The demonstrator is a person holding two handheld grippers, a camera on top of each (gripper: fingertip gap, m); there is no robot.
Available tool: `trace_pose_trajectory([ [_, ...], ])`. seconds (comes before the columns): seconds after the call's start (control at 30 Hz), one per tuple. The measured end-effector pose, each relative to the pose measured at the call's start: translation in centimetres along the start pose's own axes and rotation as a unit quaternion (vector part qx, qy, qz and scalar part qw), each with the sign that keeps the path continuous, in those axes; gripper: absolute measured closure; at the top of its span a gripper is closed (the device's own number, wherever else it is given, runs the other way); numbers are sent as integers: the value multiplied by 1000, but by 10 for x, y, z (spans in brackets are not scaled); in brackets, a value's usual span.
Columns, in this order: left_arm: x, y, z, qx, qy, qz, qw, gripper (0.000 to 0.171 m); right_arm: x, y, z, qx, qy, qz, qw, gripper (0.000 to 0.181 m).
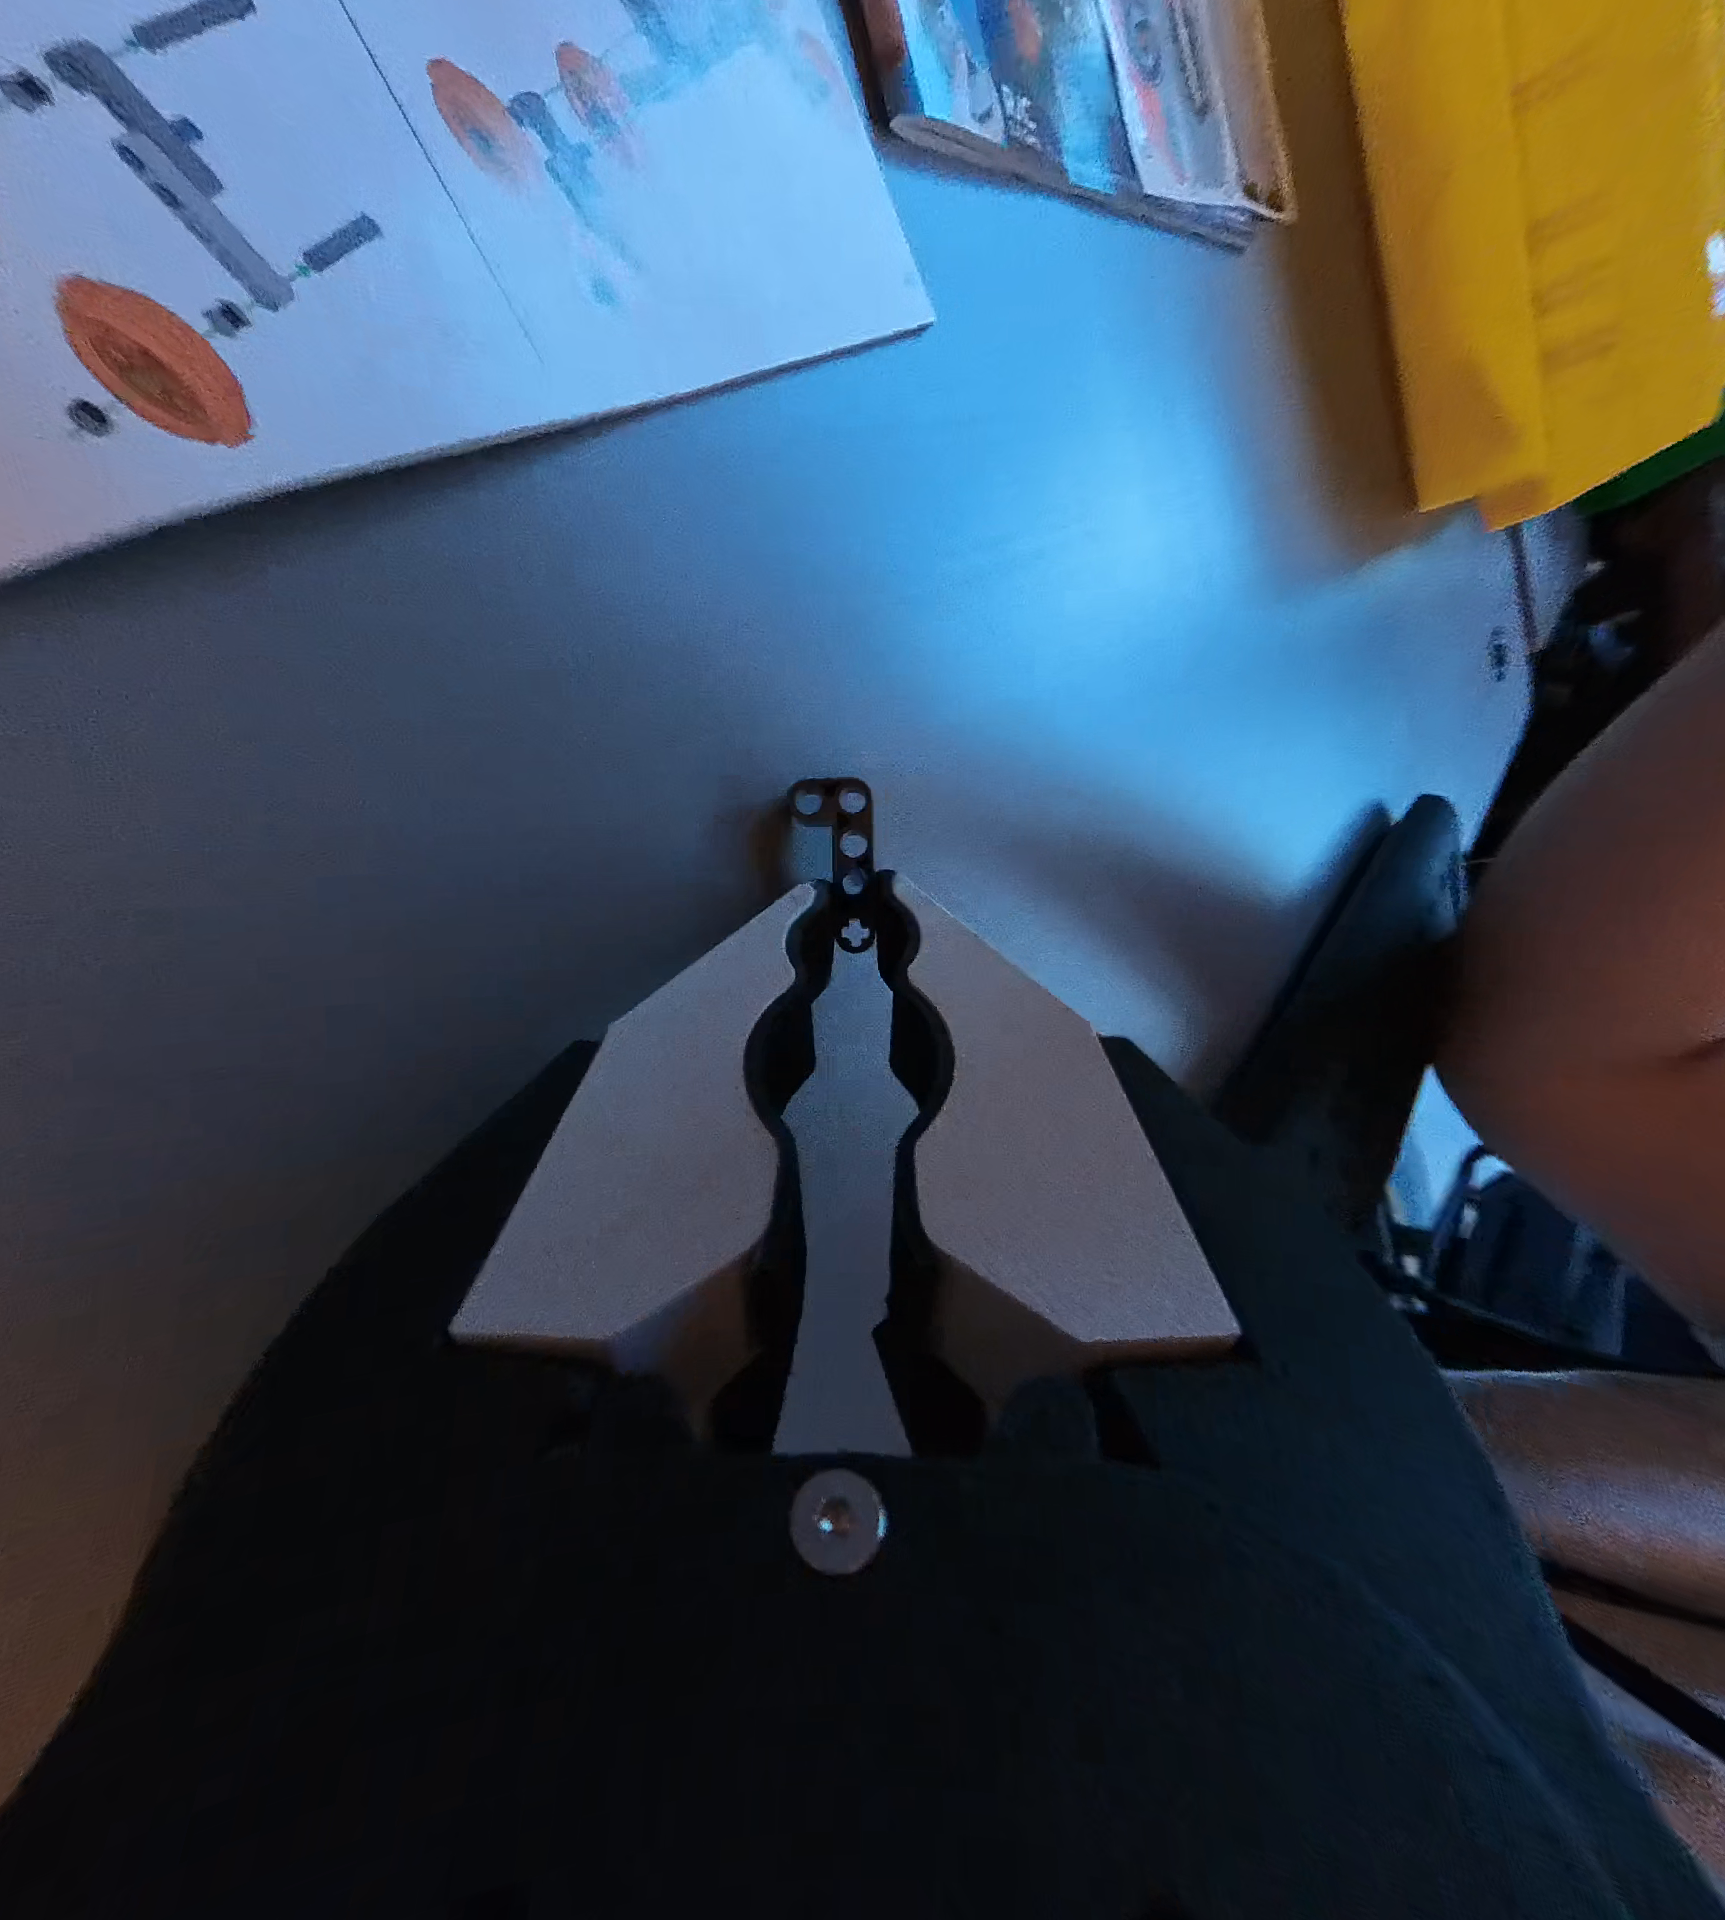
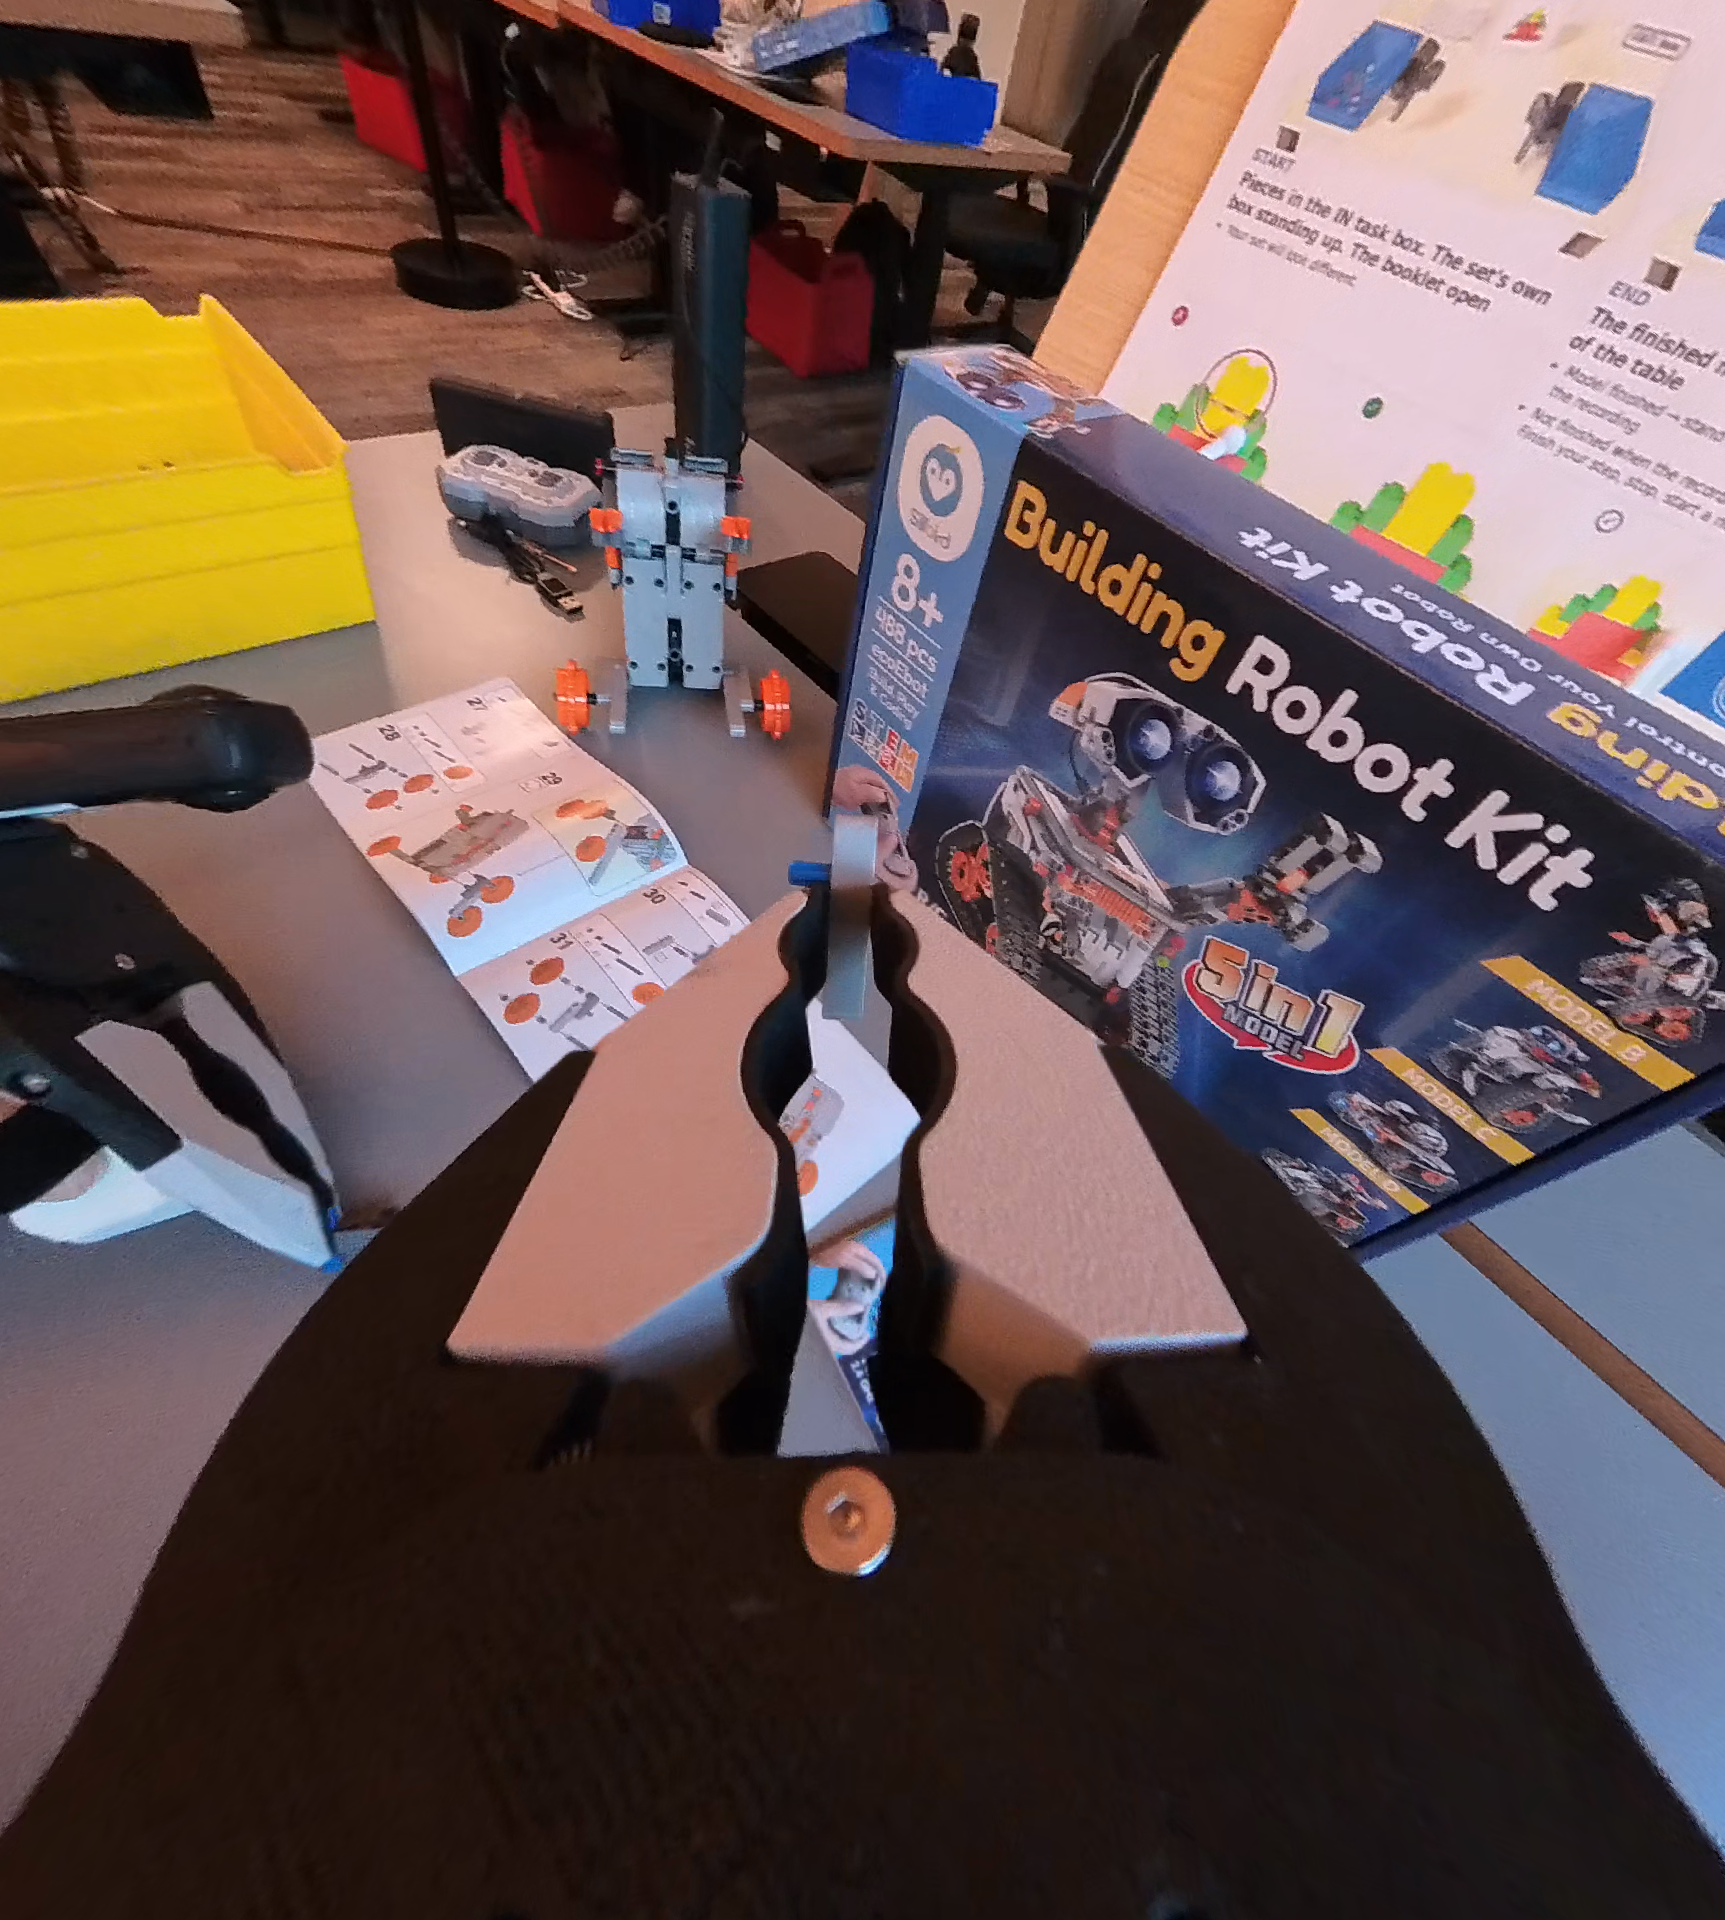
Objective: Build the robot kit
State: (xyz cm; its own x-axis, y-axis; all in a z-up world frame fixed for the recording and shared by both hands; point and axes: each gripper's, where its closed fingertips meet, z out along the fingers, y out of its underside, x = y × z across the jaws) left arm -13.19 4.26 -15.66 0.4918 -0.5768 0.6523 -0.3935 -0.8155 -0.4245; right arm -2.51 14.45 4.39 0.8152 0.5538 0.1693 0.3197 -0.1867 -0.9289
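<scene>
booklet (image 2: 525,842) lies open on table (image 2: 214,1403); model (image 2: 671,592) behind it, bin (image 2: 110,499) left, box (image 2: 1305,831) right.

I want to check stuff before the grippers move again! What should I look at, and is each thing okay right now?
1. Left gripper has its piece: ok, shut on a black beam with holes.
2. Right gripper has its piece: ok, shut on a gray beam with a blue pin.
3. Half-built gray robot standing upright: ok.
4. Open instruction booklet lying flat on the table: ok.
5. Kit box steady: cannot tell, it looks tilted.
</scene>
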Motion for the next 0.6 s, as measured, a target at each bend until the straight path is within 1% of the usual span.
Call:
trace_pose_trajectory([
  [0.1, -8, -5, -4, -3, -65, 56, 996, 167, -2, -1, -2, 0, -2, -5, 1000, 175],
  [0.13, -5, -2, -2, -13, -62, 63, 996, 167, -1, -1, -2, -2, 1, -8, 1000, 175],
  [0.17, -1, 0, 0, -20, -44, 53, 997, 167, 0, -1, -2, -5, 3, -13, 1000, 175],
  [0.23, 3, 0, 3, -16, -8, 19, 1000, 167, -1, 0, -3, -9, 4, -20, 1000, 175],
  [0.3, 4, -1, 4, -2, 14, 6, 1000, 166, -1, 0, -3, -8, 6, -23, 1000, 175],
  [0.37, 2, -4, 2, 17, 19, 4, 1000, 160, -3, -1, -3, -7, 0, -24, 1000, 175],
  [0.43, 1, -6, -3, 29, 15, 8, 999, 151, -4, -1, -2, -6, -4, -30, 1000, 175],
  [0.53, -8, -13, -15, 53, -22, 25, 998, 133, -5, 0, 0, -7, -4, -34, 999, 175],
  [0.6, -15, -21, -28, 83, -48, 39, 995, 132, -11, -5, 2, 9, -11, -39, 999, 175],
])
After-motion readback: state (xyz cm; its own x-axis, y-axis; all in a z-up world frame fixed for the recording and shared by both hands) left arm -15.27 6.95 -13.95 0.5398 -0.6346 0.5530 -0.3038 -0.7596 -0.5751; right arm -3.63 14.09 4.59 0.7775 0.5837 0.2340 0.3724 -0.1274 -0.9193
